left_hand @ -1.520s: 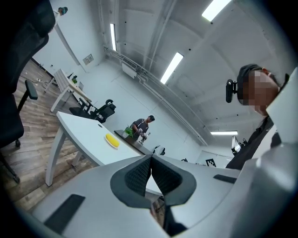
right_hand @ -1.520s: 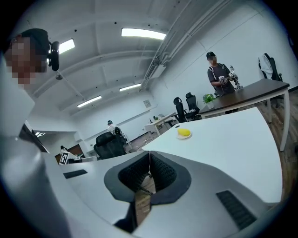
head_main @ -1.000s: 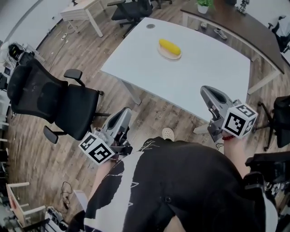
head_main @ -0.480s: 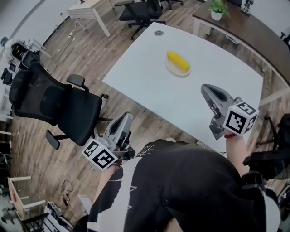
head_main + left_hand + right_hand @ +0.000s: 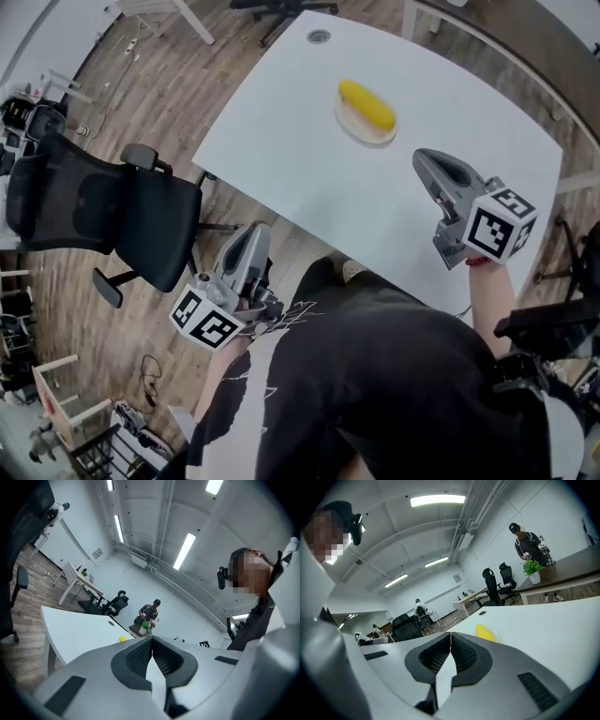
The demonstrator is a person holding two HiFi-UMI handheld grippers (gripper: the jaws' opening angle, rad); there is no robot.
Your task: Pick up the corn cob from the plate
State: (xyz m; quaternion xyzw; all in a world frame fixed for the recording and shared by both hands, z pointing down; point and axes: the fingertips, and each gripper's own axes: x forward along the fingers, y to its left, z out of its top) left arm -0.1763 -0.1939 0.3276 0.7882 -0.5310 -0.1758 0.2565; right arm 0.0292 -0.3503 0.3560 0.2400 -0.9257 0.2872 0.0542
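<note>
Right claw (image 5: 424,164) well short of corn cob (image 5: 367,105)

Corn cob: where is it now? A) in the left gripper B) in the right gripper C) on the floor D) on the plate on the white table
D: the corn cob lies on the plate on the white table; the right gripper and left gripper are shut and empty.

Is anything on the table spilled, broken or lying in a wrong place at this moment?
Nothing stands out. The corn cob lies whole on its plate, the plate sits flat on the white table, and nothing is spilled around it.
</note>
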